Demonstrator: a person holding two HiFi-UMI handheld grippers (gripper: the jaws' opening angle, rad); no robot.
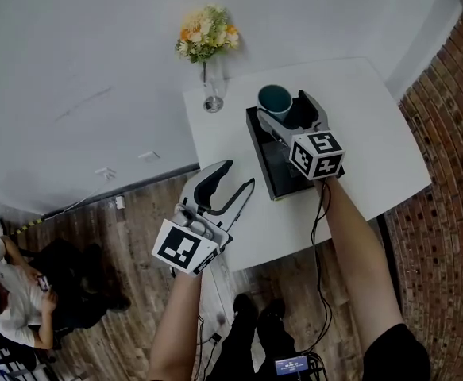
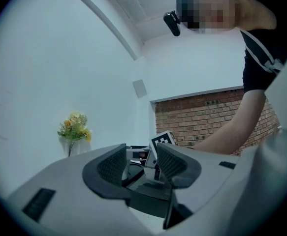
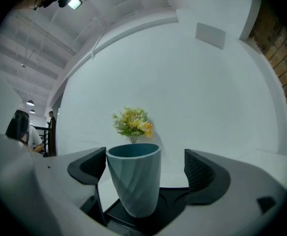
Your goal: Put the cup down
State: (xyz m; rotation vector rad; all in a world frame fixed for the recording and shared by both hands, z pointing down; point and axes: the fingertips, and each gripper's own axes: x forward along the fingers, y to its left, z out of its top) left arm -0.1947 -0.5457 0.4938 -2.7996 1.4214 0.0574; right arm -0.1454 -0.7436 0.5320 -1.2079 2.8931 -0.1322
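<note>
A teal ribbed cup [image 1: 275,99] [image 3: 133,178] stands upright on a black tray [image 1: 275,169] [image 3: 173,200] on the white table [image 1: 374,133]. My right gripper [image 1: 288,109] [image 3: 144,166] is open and level, with its jaws on either side of the cup. The cup sits close to the left pad, with a wide gap to the right pad. My left gripper [image 1: 223,185] [image 2: 141,163] hovers at the table's near left edge, away from the cup. A narrow gap shows between its pads and nothing is in it.
A glass vase of yellow flowers [image 1: 207,42] [image 3: 132,122] [image 2: 74,128] stands at the table's far left corner. A brick wall [image 1: 453,173] runs along the right. A seated person [image 1: 9,292] is at the lower left on the wooden floor.
</note>
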